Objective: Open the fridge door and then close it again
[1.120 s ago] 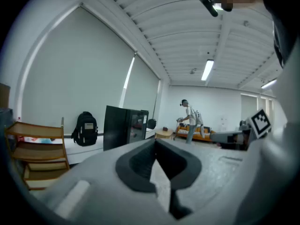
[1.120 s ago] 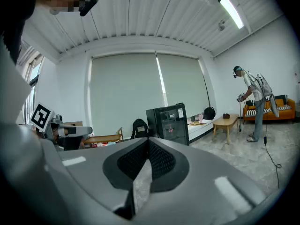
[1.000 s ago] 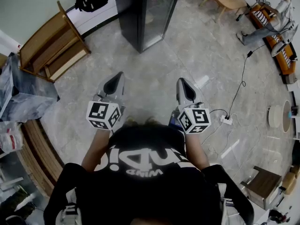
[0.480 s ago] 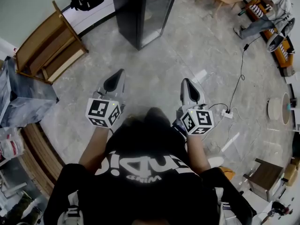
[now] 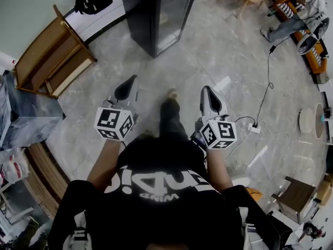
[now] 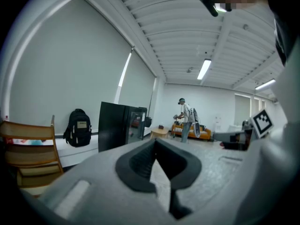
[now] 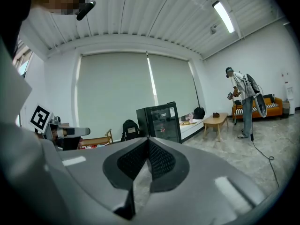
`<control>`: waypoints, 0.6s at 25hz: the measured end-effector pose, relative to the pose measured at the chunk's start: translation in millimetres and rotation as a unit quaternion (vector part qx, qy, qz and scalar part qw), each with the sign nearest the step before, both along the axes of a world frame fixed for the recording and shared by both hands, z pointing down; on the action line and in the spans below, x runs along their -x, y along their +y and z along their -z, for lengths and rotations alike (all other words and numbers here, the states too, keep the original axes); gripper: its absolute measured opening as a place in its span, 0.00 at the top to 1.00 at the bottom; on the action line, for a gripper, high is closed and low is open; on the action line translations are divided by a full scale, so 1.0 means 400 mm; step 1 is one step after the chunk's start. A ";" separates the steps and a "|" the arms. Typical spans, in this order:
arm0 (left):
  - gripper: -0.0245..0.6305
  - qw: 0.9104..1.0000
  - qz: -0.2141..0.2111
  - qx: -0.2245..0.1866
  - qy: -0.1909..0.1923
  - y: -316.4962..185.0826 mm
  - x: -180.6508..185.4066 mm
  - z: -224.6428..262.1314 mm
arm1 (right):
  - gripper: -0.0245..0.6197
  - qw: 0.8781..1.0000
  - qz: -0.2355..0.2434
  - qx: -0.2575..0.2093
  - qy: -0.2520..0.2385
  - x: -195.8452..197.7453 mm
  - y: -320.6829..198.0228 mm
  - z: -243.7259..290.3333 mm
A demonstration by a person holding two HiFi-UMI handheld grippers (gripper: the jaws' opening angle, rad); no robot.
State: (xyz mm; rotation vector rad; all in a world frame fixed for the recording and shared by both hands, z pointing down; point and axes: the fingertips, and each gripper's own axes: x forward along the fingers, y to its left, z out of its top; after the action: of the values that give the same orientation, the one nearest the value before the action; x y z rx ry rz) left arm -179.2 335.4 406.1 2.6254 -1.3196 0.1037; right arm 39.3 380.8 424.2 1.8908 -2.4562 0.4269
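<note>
Stands well short of the fridge, which sits at 12 o'clock in the head view, door shut, glass front angled toward 1 o'clock. Carries the left claw at 10 o'clock from the forward foot and the right claw at 2 o'clock. Keeps both pinched fully together on nothing, pointed roughly level toward the cabinet.

Judging from here:
- Could arrive at the door with both claws clamped, leaving nothing to hook an edge or handle with. Needs one spread first.
- Cannot make out a handle or the hinge side in any view, so risks grabbing the wrong edge or skidding off smooth glass.
- Might drag a light, freestanding cabinet across the floor rather than swing the door, if pulled sharply or off-line.
- Could catch the swinging door on the idle claw or the body, if planted too close.
- Should mind the cable and power strip at 3 o'clock; a sidestep there invites a trip.
- May leave the door ajar at the end, if pushed too softly to seal.
</note>
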 end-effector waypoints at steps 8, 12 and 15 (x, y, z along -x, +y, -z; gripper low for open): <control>0.96 1.000 0.012 0.005 0.002 -0.279 -0.062 -0.004 | 0.96 1.000 0.011 0.000 -0.006 -0.067 -0.295 0.002; 0.96 1.000 0.025 0.007 0.002 -0.436 -0.094 0.011 | 0.96 1.000 0.023 0.004 -0.005 -0.106 -0.470 0.013; 0.96 0.999 0.038 0.007 0.002 -0.546 -0.110 0.031 | 0.96 0.999 0.038 0.000 -0.008 -0.128 -0.594 0.038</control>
State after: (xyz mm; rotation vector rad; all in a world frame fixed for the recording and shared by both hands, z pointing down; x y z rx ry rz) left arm -135.1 116.9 393.6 2.5584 -1.4111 0.0970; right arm 90.7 143.2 409.0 1.7943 -2.5271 0.4418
